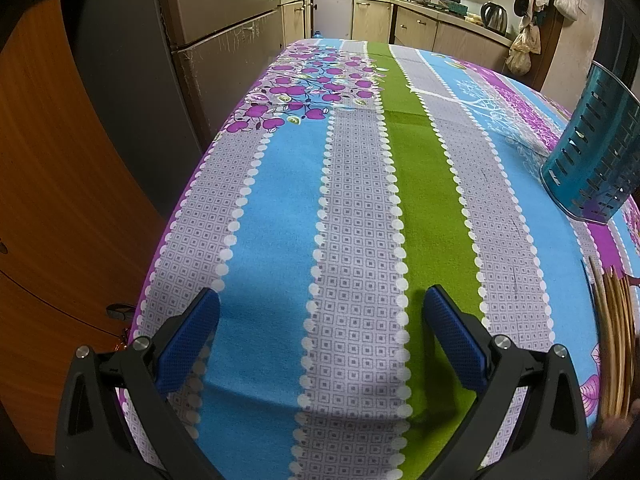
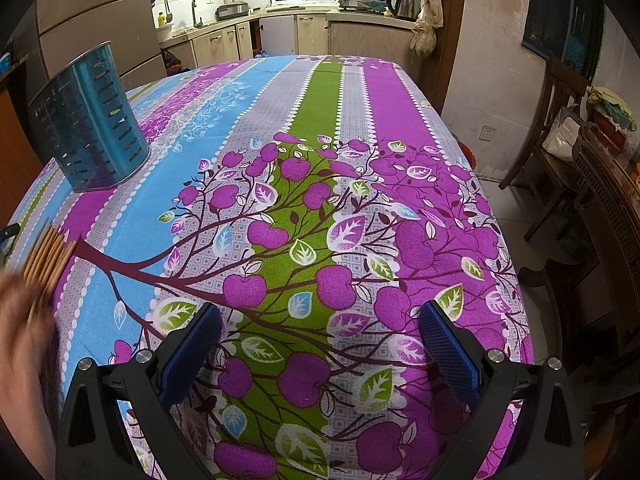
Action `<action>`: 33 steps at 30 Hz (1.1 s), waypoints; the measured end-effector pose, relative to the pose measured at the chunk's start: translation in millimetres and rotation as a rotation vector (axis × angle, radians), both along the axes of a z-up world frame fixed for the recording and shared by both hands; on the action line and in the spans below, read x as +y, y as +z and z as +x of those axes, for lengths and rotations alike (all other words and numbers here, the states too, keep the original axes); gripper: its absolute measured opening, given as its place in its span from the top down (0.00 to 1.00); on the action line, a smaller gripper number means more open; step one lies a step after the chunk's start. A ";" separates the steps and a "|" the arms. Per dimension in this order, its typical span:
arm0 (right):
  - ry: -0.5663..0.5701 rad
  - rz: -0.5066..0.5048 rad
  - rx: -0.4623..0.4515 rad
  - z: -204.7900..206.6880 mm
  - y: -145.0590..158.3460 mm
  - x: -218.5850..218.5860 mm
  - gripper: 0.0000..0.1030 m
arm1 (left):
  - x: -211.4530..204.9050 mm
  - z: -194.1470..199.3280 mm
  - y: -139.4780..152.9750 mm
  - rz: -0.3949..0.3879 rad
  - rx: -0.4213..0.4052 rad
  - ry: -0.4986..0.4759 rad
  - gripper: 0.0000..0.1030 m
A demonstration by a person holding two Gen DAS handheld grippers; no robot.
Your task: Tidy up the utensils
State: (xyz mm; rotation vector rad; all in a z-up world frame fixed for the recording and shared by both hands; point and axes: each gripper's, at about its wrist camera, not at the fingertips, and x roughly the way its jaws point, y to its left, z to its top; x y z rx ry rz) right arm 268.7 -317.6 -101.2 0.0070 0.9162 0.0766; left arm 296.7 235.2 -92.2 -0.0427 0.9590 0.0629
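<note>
A blue perforated utensil holder (image 1: 592,152) stands upright on the patterned tablecloth; in the right wrist view the same holder (image 2: 90,124) is at the far left. A bundle of wooden chopsticks (image 1: 614,320) lies near the right edge of the left wrist view. In the right wrist view the chopsticks (image 2: 46,258) are at the left edge, under a blurred hand (image 2: 24,352). My left gripper (image 1: 322,300) is open over the striped cloth, holding nothing. My right gripper (image 2: 320,316) is open above the purple tree print, also with nothing in it.
The table (image 2: 360,92) is covered by a striped, flowered cloth. A fridge (image 1: 224,12) and an orange wooden panel (image 1: 52,200) stand to the left. Kitchen counters (image 2: 304,28) line the back. Dark wooden chairs (image 2: 560,152) stand to the right of the table.
</note>
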 end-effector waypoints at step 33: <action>0.000 0.000 0.001 1.4 0.6 -0.6 0.04 | -0.4 1.5 0.1 0.001 0.001 0.002 0.04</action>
